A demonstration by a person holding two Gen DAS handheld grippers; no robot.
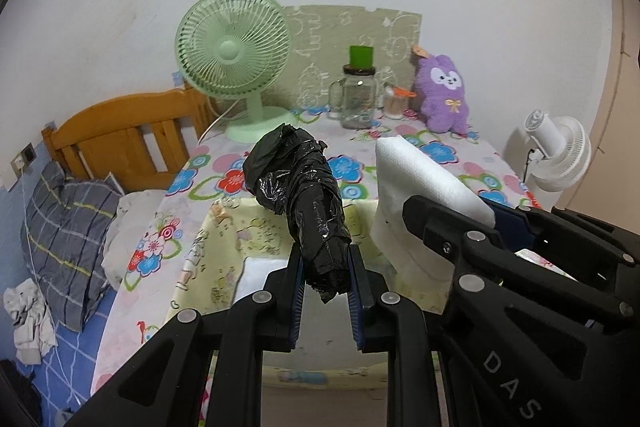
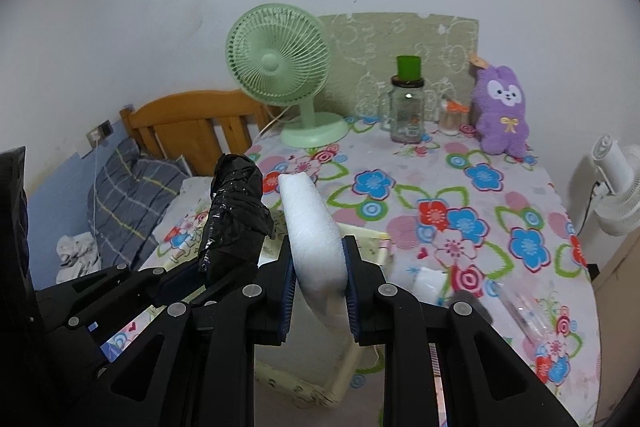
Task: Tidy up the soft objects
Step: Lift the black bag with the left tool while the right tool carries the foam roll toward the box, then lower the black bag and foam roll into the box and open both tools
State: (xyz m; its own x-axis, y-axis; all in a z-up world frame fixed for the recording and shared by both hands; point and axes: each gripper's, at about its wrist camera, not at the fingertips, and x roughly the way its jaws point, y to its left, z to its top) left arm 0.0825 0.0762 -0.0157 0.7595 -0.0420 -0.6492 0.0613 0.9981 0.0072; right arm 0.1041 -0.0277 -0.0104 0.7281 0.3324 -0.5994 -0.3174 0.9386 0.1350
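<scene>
My left gripper [image 1: 325, 275] is shut on a crumpled black plastic bag roll [image 1: 300, 195] and holds it up above a pale yellow fabric storage box [image 1: 224, 243] on the flowered table. My right gripper [image 2: 318, 267] is shut on a white foam pad [image 2: 312, 227] held upright beside it. The right gripper and foam pad [image 1: 420, 179] show at the right of the left wrist view; the black bag [image 2: 236, 219] and the left gripper show at the left of the right wrist view. A purple plush bunny [image 2: 502, 111] sits at the table's back right.
A green desk fan [image 1: 234, 55], a glass jar with a green lid [image 1: 358, 95] and a small jar stand at the back of the table [image 2: 480, 195]. A white fan [image 2: 616, 187] stands to the right. A wooden bed with a plaid pillow [image 1: 68, 227] lies left.
</scene>
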